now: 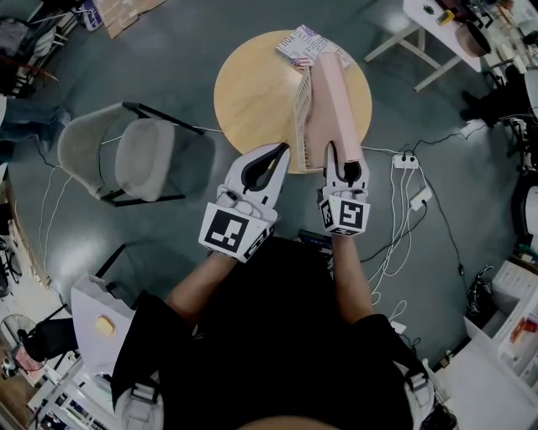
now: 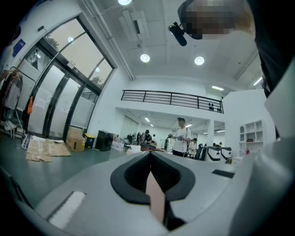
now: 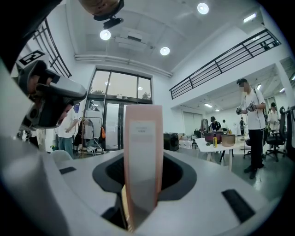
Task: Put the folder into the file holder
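A pink folder (image 1: 336, 101) stands on edge over the round wooden table (image 1: 252, 92), reaching from my right gripper (image 1: 346, 164) toward the table's far rim. That gripper is shut on the folder's near end. In the right gripper view the folder's labelled spine (image 3: 144, 152) rises upright between the jaws. A pale slatted file holder (image 1: 302, 113) lies along the folder's left side, touching or nearly so. My left gripper (image 1: 282, 151) hovers at the table's near edge, left of the holder. Its tips (image 2: 150, 156) meet, and I see nothing gripped.
A patterned booklet (image 1: 304, 42) lies at the table's far edge. A grey chair (image 1: 139, 155) stands left of the table. A power strip (image 1: 405, 161) and cables trail on the floor to the right. A white table (image 1: 437, 25) stands at the back right. People stand in the distance.
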Tool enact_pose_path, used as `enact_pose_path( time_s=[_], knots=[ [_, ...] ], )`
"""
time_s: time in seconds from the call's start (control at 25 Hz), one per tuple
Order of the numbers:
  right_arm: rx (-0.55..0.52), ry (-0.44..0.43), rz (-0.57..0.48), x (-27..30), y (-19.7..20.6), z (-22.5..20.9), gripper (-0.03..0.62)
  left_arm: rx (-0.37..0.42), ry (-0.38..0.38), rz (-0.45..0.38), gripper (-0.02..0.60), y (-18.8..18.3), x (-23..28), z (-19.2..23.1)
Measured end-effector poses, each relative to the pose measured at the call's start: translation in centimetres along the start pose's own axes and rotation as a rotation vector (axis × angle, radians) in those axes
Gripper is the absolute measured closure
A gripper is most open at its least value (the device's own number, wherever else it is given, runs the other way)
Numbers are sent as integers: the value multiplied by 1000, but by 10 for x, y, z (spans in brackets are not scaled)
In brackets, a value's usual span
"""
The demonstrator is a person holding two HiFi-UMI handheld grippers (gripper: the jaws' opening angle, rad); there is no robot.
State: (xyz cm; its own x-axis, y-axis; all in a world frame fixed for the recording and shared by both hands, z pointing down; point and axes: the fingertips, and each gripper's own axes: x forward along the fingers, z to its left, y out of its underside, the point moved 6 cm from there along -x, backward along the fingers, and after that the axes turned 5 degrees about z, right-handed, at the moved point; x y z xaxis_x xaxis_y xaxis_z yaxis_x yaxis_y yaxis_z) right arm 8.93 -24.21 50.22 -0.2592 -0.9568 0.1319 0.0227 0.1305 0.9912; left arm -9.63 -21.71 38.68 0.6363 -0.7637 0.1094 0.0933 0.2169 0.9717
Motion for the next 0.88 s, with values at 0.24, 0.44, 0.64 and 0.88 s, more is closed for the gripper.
enact_pose_path(
  time_s=[0.24,0.44,0.64,0.88],
  knots=[
    [2,-4,14,3,10,1,451,-1,4,5,575,4,1,2],
    [5,-8,21,4,14,0,450,-3,1,9,575,4,2,2],
    [3,-8,30,6,16,1,450,-4,-2,7,575,1,2,5],
    [3,-8,43,8,25,2,450,-7,0,7,575,3,2,7]
  ],
)
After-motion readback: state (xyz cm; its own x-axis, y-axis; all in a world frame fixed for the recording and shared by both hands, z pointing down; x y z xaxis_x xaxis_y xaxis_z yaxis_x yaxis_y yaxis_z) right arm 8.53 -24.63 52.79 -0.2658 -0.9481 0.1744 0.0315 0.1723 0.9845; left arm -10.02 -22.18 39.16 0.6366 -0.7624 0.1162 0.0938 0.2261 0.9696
